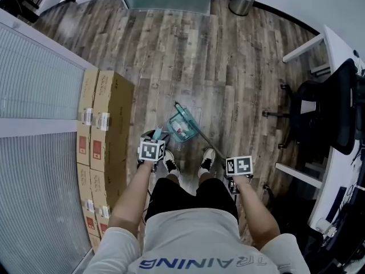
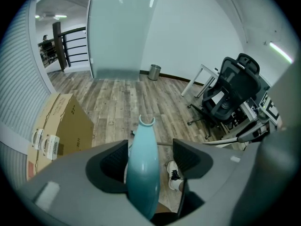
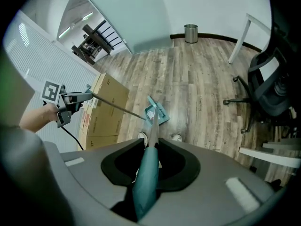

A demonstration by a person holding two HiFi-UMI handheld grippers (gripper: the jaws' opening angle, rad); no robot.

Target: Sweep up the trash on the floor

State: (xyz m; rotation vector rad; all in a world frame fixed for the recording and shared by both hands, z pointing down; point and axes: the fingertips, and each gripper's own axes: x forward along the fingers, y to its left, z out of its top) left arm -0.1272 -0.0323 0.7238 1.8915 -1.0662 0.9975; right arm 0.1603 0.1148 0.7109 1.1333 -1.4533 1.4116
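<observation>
A teal dustpan and broom head [image 1: 182,124] rest together on the wood floor just ahead of my shoes, with pale scraps in the pan [image 3: 157,112]. Two long thin shafts rise from them, one to each gripper; which belongs to the broom I cannot tell. My left gripper [image 1: 154,140] [image 2: 150,157] is open: a teal handle grip [image 2: 143,173] stands between the jaws with a clear gap on its right. My right gripper [image 1: 238,167] [image 3: 151,149] is shut on the other teal handle grip [image 3: 146,182]. The left gripper [image 3: 66,105] also shows in the right gripper view.
Stacked cardboard boxes [image 1: 105,124] stand close on my left against a blind-covered wall. A black office chair [image 1: 325,110] and a white desk [image 1: 342,50] lie to the right. A metal bin [image 1: 242,0] sits by the far wall. My shoes [image 1: 171,164] are near the pan.
</observation>
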